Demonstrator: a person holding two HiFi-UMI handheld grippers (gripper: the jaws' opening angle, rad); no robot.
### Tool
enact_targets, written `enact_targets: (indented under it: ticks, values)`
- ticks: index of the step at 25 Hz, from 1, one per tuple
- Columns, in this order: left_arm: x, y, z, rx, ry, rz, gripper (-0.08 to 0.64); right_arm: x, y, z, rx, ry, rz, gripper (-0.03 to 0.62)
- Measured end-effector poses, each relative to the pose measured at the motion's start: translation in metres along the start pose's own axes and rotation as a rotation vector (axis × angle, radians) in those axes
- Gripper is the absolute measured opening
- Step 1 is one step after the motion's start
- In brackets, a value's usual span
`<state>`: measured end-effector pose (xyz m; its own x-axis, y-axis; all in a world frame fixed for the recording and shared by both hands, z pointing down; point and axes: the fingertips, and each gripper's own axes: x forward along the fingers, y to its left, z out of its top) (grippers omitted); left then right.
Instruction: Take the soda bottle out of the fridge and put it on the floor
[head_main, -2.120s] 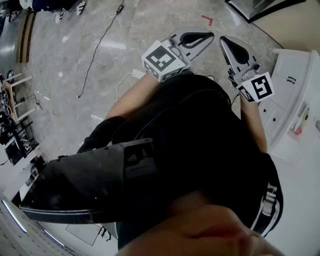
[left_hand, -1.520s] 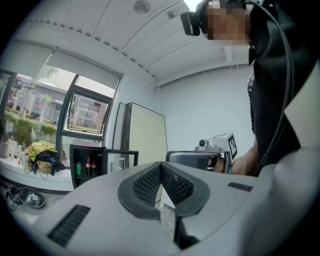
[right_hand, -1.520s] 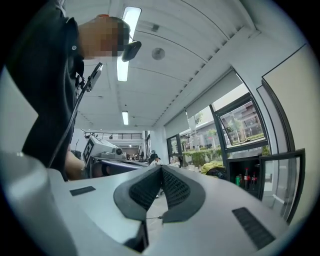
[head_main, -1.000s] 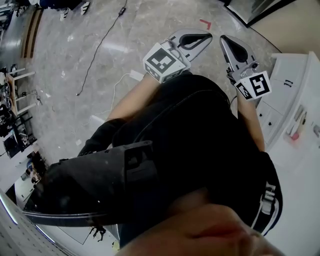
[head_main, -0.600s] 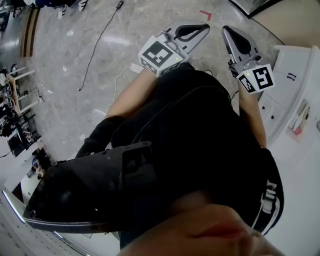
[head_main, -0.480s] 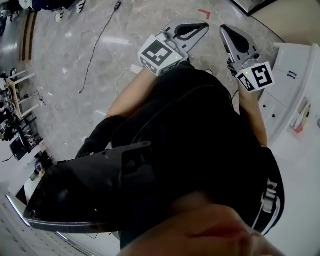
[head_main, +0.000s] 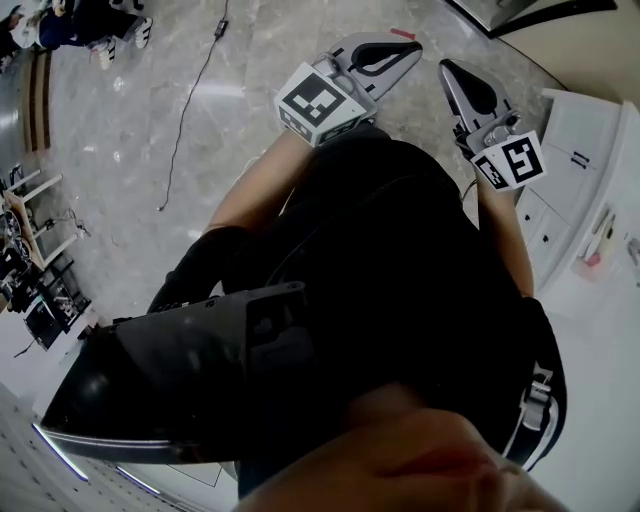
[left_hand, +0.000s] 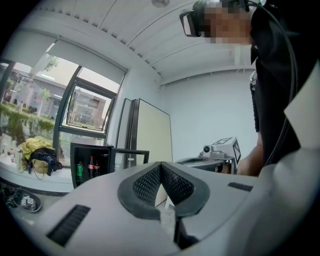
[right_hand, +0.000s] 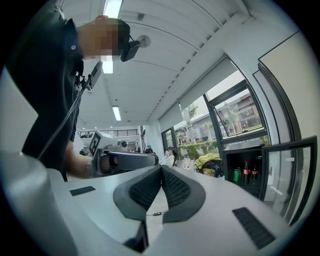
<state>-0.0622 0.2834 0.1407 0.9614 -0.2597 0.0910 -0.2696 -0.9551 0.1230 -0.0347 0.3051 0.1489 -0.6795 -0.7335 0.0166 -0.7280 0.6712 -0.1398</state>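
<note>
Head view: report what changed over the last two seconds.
Both the left gripper and right gripper edged slightly up the frame, and the floor shifted a little as the head camera moved. Nothing was grasped or released. Both grippers stay shut, empty, held out ahead.

A thin black cable (head_main: 184, 115) trails at eleven o'clock in the head view, a red tape mark (head_main: 403, 33) sits at twelve, and a white drawer unit (head_main: 585, 150) at three. In the left gripper view, at nine o'clock, a yellow bundle (left_hand: 35, 146) lies on the windowsill (left_hand: 35, 183) — a dark bag (left_hand: 45, 160) just beside it.
</note>
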Motion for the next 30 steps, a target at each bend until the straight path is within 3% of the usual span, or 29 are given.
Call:
enact_targets:
  ticks: [10,17,30]
  values:
    - [-0.01,0.09,0.006,-0.02,-0.007,-0.071,0.001,0.084,-0.04,0.008,-0.009,0.0,-0.084,0.014]
    - [-0.003,0.118,0.005,-0.028,-0.022,-0.062,0.001,0.095,-0.065,0.007,-0.012,0.013,-0.107,0.014]
    - [0.062,0.155,0.014,-0.012,0.002,0.021,0.0,0.104,-0.138,0.016,-0.01,-0.008,-0.007,0.014]
